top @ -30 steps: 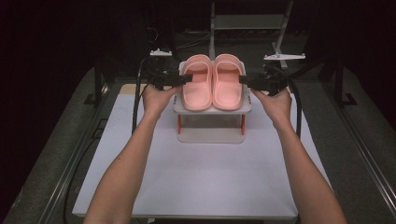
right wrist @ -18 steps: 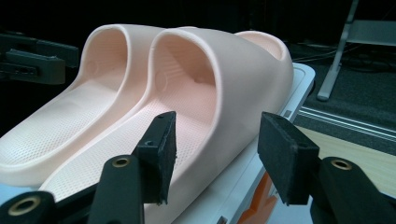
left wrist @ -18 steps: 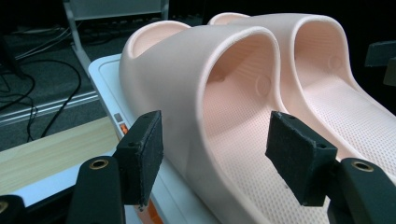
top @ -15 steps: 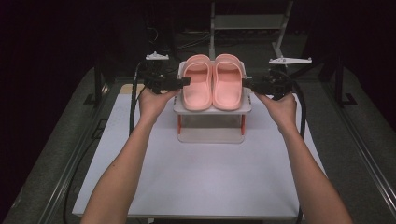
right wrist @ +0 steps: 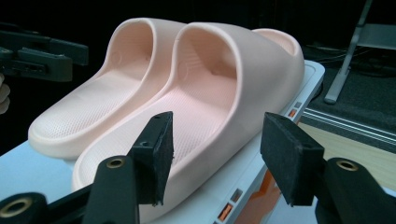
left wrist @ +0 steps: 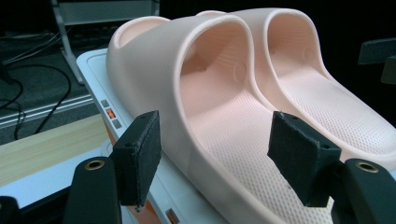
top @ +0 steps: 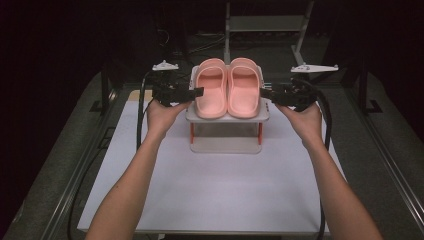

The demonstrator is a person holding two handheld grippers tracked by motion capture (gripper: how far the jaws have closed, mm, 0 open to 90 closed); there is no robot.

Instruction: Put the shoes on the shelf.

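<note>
Two pink slippers stand side by side on a white stand (top: pixel 227 119), toes pointing away from the person. My left gripper (top: pixel 197 92) is at the outer side of the left slipper (top: pixel 211 90). In the left gripper view my left gripper (left wrist: pixel 217 156) is open, and the left slipper's (left wrist: pixel 159 93) side wall sits between its pads without being pinched. My right gripper (top: pixel 265 93) is at the outer side of the right slipper (top: pixel 243 89). In the right gripper view my right gripper (right wrist: pixel 222 156) is open around the right slipper's (right wrist: pixel 261 74) side wall.
The stand has orange legs and a white base (top: pixel 227 146), and it rests on a white mat (top: pixel 215 195) that covers the table. A wooden board (top: pixel 132 95) lies at the mat's far left corner. A metal frame (top: pixel 265 22) stands behind the table.
Both hands have shifted slightly toward the near edge. The right gripper has drawn a little outward from the right slipper. The slippers have not moved.
</note>
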